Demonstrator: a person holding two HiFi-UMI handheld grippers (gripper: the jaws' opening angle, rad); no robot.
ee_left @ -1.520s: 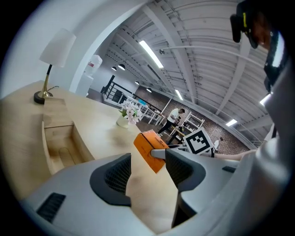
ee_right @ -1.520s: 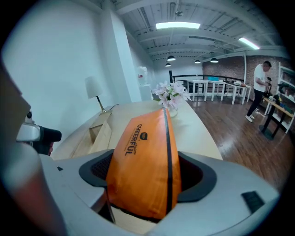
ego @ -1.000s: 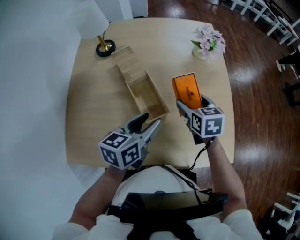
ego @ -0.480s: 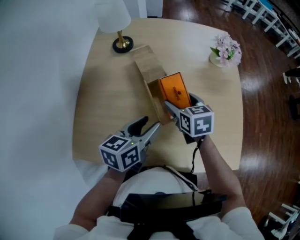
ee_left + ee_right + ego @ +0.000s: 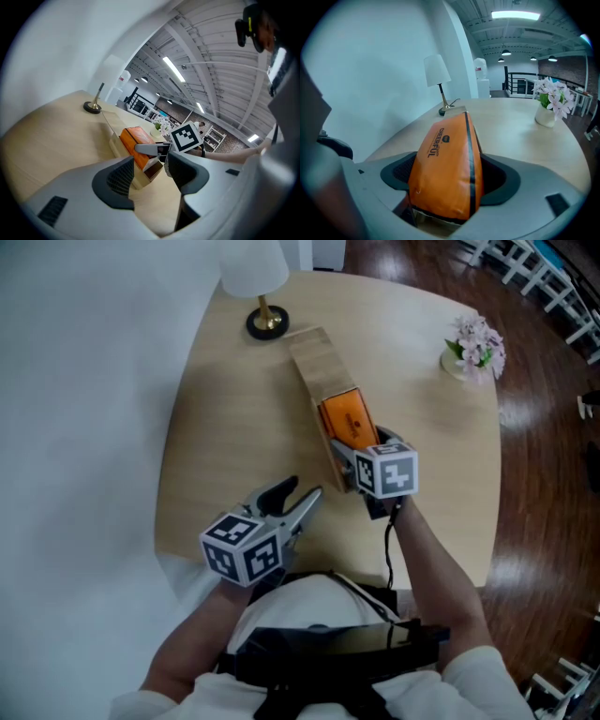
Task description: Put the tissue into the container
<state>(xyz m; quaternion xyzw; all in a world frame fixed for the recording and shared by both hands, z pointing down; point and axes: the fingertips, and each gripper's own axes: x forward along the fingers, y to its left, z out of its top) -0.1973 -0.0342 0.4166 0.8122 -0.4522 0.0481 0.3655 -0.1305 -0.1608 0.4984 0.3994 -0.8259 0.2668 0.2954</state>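
The orange tissue pack [image 5: 345, 418] lies lengthwise over the open near part of the long wooden container [image 5: 313, 357], and my right gripper [image 5: 354, 444] is shut on its near end. In the right gripper view the tissue pack [image 5: 447, 159] fills the space between the jaws. The left gripper view shows the tissue pack [image 5: 132, 140] tilted in the container [image 5: 114, 139], its near end raised. My left gripper [image 5: 295, 502] hangs open over the table's near edge, to the left of the container, with nothing in it; it also shows in its own view [image 5: 150, 174].
A white table lamp [image 5: 255, 273] stands beyond the container's far end on the round wooden table [image 5: 216, 427]. At the far right is a small vase of pink flowers [image 5: 476, 345]. Dark wood floor lies to the right of the table.
My right gripper has carried the tissue pack leftward from beside the container to over its open part and lowered it. The left gripper has stayed open near the table's edge.
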